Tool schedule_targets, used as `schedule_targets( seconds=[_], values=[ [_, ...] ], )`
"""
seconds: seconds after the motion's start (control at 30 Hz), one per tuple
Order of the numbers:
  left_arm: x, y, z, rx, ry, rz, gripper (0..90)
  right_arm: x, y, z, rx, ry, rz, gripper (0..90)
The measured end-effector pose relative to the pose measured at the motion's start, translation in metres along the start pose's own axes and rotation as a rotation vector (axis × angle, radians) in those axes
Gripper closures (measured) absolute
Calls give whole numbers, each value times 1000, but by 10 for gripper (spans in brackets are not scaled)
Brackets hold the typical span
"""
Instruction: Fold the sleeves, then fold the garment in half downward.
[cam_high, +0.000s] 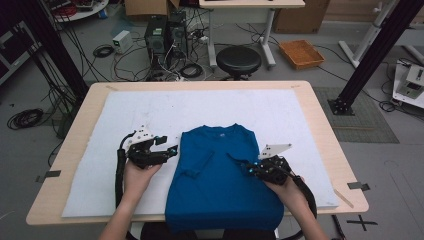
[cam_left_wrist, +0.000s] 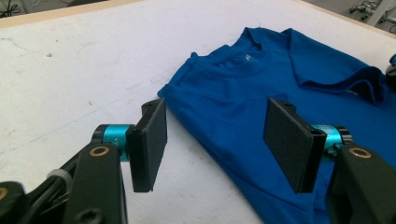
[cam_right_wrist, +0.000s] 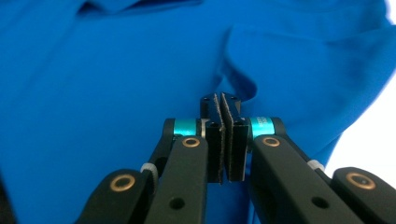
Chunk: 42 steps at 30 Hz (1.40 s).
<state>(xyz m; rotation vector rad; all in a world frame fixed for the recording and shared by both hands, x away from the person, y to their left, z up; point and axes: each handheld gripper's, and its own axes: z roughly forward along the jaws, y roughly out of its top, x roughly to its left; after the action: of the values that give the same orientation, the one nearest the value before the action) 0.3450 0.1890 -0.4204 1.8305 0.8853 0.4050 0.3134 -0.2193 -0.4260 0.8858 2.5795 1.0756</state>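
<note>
- Even, soft overhead light; shadows stay faint.
- The white table cover (cam_high: 150, 107) looks bright, nearly washed out.
- Gripper views are slightly soft up close.

A pale wooden bench (cam_high: 320, 125) with rounded corners stands in the middle of the room. A white sheet (cam_high: 150, 107) covers nearly all of its top, leaving a strip of bare wood around the edges. Small pieces of dark tape (cam_high: 357, 185) sit at the bench's left and right edges near the front. On the sheet lies a blue T-shirt (cam_high: 220, 180), front side up, collar toward the far edge and hem hanging slightly over the near edge. Both sleeves are folded inward onto the chest, so the shirt forms a narrow upright rectangle, set slightly right of the sheet's centre.
</note>
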Motion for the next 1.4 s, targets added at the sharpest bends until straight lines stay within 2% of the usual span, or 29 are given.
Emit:
schedule_targets(
  seconds=[0.03, 0.17, 0.2, 0.23, 0.27, 0.3, 0.43, 0.53, 0.67, 0.87, 0.93, 1.1, 1.4],
  values=[
    [0, 0, -1, -4, 1, 1, 395, -1, -1, -4, -19, 18, 1, 746],
    [-1, 0, -2, -8, -3, 5, 388, -11, 1, -19, -102, 1, 38, 593],
    [-1, 0, -2, -8, -3, 5, 388, -11, 1, -19, -102, 1, 38, 593],
    [0, 0, -3, -7, 0, 8, 388, -20, 5, -28, -151, -32, 78, 535],
    [0, 0, -3, -8, 1, 7, 388, -20, 5, -28, -151, -32, 78, 535],
    [1, 0, -4, -8, 5, 3, 381, -31, 11, -36, -199, -69, 114, 489],
    [6, -1, -9, -26, 24, -14, 380, -49, 21, -44, -264, -130, 182, 426],
    [7, -1, -11, -36, 28, -15, 377, -60, 26, -48, -293, -168, 228, 392],
    [10, -1, -14, -39, 36, -18, 376, -70, 23, -52, -313, -185, 263, 319],
    [10, -1, -16, -41, 36, -26, 375, -74, 12, -55, -309, -200, 288, 305],
    [8, -1, -16, -45, 38, -26, 375, -74, 10, -56, -314, -202, 281, 305],
    [7, 0, -15, -37, 31, -14, 375, -74, 9, -56, -312, -199, 284, 306],
    [10, 0, -11, -34, 27, -35, 375, -78, 11, -52, -308, -220, 293, 356]
  ],
)
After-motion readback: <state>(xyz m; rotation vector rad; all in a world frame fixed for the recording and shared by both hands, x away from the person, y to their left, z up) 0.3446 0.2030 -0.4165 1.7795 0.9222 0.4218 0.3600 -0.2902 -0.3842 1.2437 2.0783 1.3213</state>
